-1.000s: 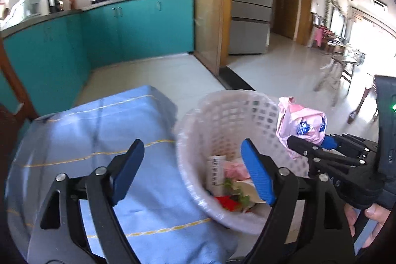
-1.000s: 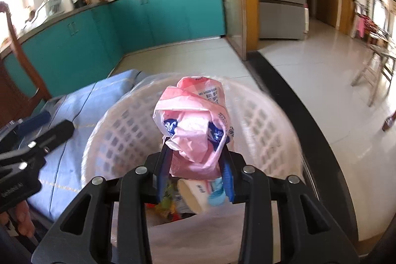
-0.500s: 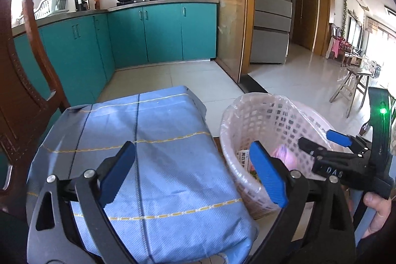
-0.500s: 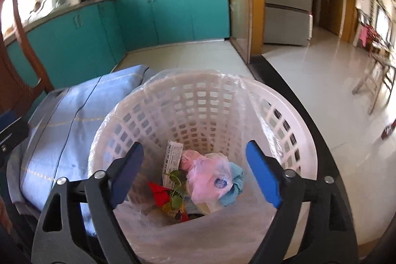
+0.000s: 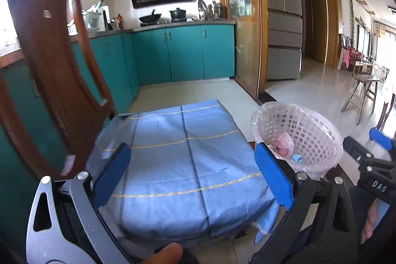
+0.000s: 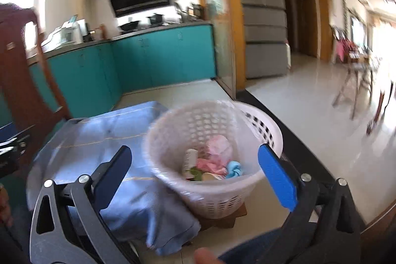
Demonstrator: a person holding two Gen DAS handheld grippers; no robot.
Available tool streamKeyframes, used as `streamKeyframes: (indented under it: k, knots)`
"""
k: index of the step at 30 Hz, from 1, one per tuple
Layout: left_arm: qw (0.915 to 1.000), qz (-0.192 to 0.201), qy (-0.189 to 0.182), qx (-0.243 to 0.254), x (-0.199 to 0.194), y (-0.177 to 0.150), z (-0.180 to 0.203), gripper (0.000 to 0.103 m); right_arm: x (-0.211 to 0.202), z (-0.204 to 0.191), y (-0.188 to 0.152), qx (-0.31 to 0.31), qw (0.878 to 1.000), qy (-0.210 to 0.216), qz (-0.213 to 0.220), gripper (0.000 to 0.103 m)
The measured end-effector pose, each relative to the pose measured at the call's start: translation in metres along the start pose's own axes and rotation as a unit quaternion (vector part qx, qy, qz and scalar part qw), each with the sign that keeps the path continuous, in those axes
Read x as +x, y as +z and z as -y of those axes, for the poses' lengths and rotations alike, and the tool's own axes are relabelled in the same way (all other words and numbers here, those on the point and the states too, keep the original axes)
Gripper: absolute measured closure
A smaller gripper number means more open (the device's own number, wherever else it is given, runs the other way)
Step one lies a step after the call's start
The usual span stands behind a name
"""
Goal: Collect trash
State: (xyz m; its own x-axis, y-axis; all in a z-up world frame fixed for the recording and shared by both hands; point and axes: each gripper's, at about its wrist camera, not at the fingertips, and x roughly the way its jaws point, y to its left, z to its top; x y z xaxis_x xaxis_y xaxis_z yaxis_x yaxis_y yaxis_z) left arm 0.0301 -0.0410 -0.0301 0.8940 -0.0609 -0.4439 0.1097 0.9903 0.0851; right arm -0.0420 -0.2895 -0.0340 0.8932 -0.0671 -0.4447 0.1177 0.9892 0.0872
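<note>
pink bag (image 6: pixel 219 145) now lies in the basket (image 6: pixel 247 186), no longer pinched. right gripper (image 6: pixel 195 177) and left gripper (image 5: pixel 195 173) both spread, pulled back.

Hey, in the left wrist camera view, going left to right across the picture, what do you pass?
Wooden chair back → blue tablecloth → white trash basket → right tool at the far right edge. The left tool spans the foreground, so I leave it out of the order.
</note>
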Motion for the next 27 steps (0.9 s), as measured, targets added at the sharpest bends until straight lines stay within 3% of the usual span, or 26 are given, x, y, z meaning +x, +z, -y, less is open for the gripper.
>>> streamKeyframes:
  k: [3,14,27]
  knots:
    - [0.9998,0.012,0.013,0.001,-0.020,-0.005,-0.014,0.003,-0.031,-0.018,0.009,-0.024,0.999,-0.008,0.032,0.003]
    - [0.9984,0.044,0.031,-0.016,-0.076,-0.011,-0.051,0.003,-0.076,-0.046,0.020,-0.049,0.997,-0.013,0.049,0.003]
    - [0.9978,0.055,0.028,-0.026,-0.088,-0.013,-0.057,0.003,-0.096,-0.064,0.018,-0.089,0.992,-0.038,0.076,0.003]
